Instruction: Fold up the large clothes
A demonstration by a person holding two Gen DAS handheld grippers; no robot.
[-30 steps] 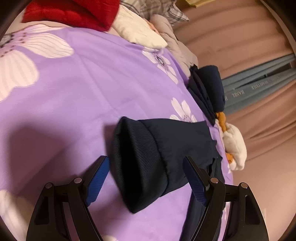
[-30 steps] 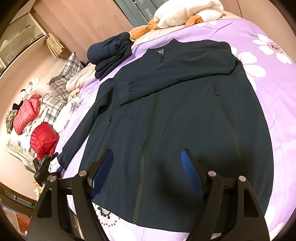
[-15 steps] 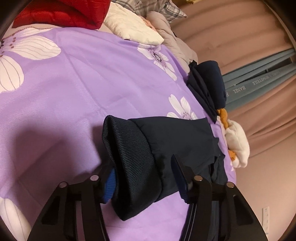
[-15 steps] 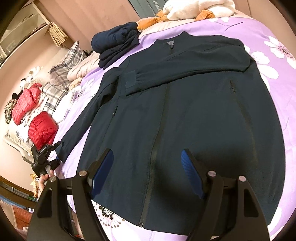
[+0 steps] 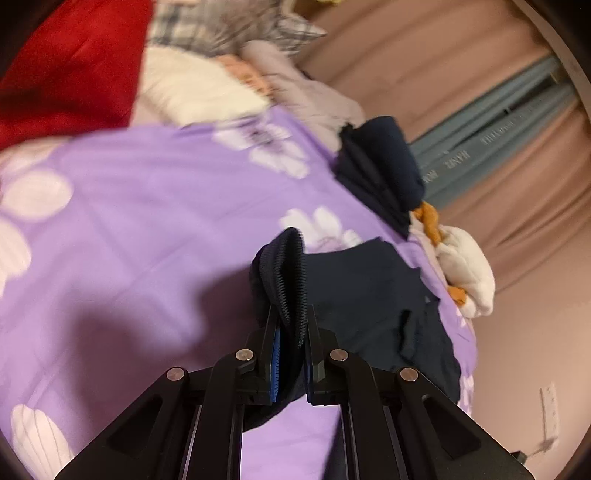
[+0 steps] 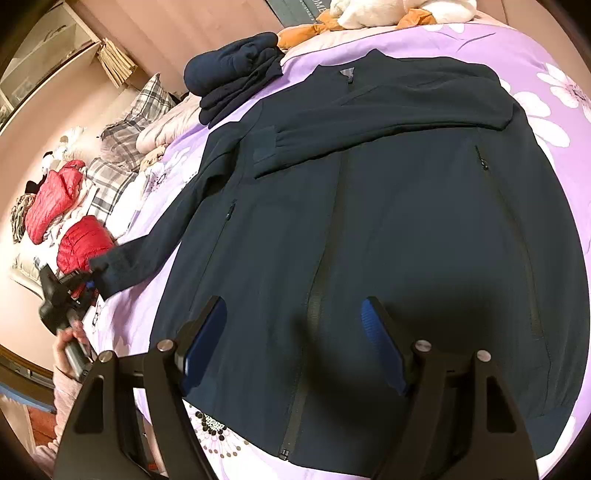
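Note:
A dark navy jacket (image 6: 388,229) lies spread front-up on the purple flowered bedspread (image 6: 546,92), one sleeve folded across its chest. Its other sleeve stretches out to the left. My left gripper (image 5: 291,332) is shut on that sleeve's ribbed cuff (image 5: 284,273), which stands up pinched between the blue pads and is lifted off the bed; in the right wrist view the same left gripper (image 6: 86,282) shows at the far left holding the cuff, a hand (image 6: 68,341) below it. My right gripper (image 6: 293,332) hovers open above the jacket's lower front near the zipper, with nothing between its fingers.
A folded navy garment (image 6: 236,74) lies near the head of the bed beside a white and orange plush (image 6: 369,14). Red puffer jackets (image 6: 79,243), plaid cloth (image 6: 110,181) and pale clothes are heaped along the bed's left side. Pink curtains (image 5: 480,55) hang behind.
My left gripper's jaws closed on the sleeve cuff and lifted it off the bedspread. The right gripper drifted slightly lower over the jacket, still open.

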